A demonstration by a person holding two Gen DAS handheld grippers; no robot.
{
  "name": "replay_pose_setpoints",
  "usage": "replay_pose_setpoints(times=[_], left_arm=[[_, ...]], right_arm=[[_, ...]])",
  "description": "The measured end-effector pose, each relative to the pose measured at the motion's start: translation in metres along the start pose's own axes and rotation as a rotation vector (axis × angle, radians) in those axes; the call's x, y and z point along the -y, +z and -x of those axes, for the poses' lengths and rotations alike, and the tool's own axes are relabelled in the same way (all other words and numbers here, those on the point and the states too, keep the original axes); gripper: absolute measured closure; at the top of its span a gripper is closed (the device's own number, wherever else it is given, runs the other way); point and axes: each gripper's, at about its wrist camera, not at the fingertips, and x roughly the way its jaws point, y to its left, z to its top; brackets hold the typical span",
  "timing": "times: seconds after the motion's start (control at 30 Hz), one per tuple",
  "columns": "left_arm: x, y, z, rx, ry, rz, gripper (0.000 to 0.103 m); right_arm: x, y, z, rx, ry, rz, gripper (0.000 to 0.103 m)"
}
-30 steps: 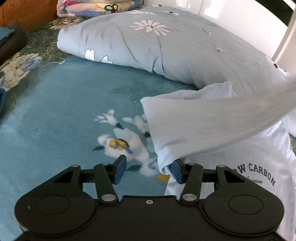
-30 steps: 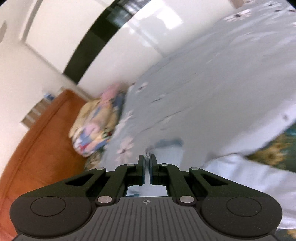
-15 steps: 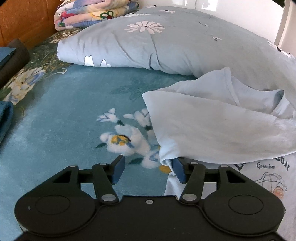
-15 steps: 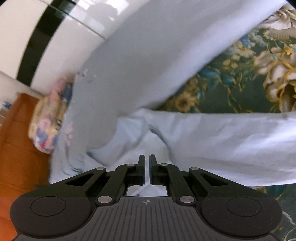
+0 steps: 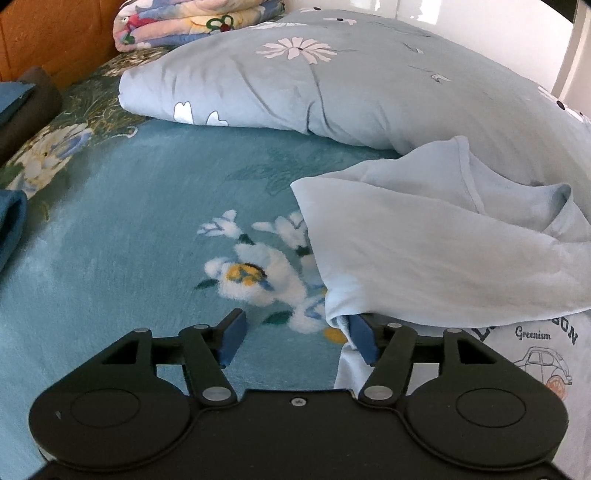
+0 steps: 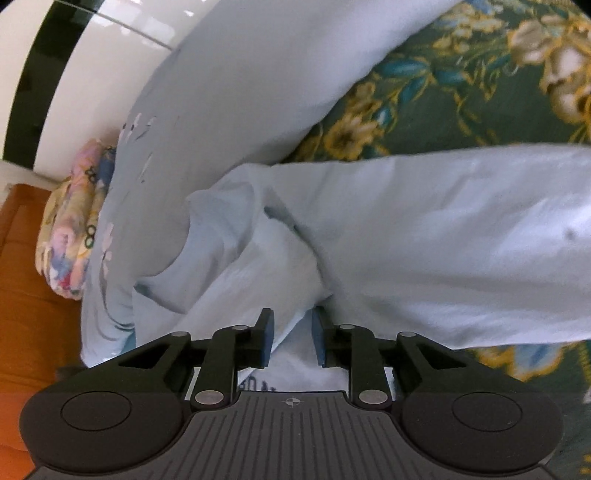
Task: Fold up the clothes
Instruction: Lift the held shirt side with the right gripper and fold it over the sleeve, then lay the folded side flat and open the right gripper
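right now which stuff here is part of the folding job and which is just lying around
Part of the job:
- light blue t-shirt, partly folded over on itself
- left gripper, fingers open, at the shirt's edge
- right gripper, fingers open, over the shirt

Just lying about:
- grey-blue daisy pillow
- folded floral blanket
- teal flower blanket under the shirt
- dark folded clothes
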Motion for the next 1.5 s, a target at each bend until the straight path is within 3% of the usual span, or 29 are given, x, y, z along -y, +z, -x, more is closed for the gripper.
replay_pose_setpoints(times=[0.3,0.43,0.57,0.67,0.97,1.13,1.37,1.5], left_arm=[[-0.001,0.000,-0.002,-0.002,-0.002,-0.016,0.037],[-0.001,0.001,-0.004,-0.006,0.001,-0.017,0.036],[0.000,0.001,-0.004,-0.005,0.003,-0.029,0.035],[-0.001,0.001,-0.004,-0.005,0.004,-0.035,0.035],[0.002,0.002,-0.003,-0.001,0.010,-0.036,0.036],[0.005,0.001,-0.001,0.002,0.002,-0.042,0.036],[0.004,0.001,0.000,0.006,0.009,-0.045,0.035],[-0.004,0.003,-0.001,-0.001,0.010,0.025,0.035]], right_arm=[[0.015,-0.005,0.001,0.074,0.032,-0.181,0.083],[0.018,-0.012,-0.001,0.060,0.031,-0.151,0.086],[0.025,-0.010,-0.006,0.110,0.075,-0.226,0.086],[0.024,-0.011,-0.005,0.133,0.082,-0.220,0.099],[0.008,-0.016,0.044,0.269,0.160,-0.129,0.101],[0.029,-0.032,0.060,0.282,0.100,-0.190,0.101],[0.041,-0.042,0.050,0.245,0.031,-0.221,0.101],[0.036,-0.038,0.050,0.241,0.034,-0.191,0.101]])
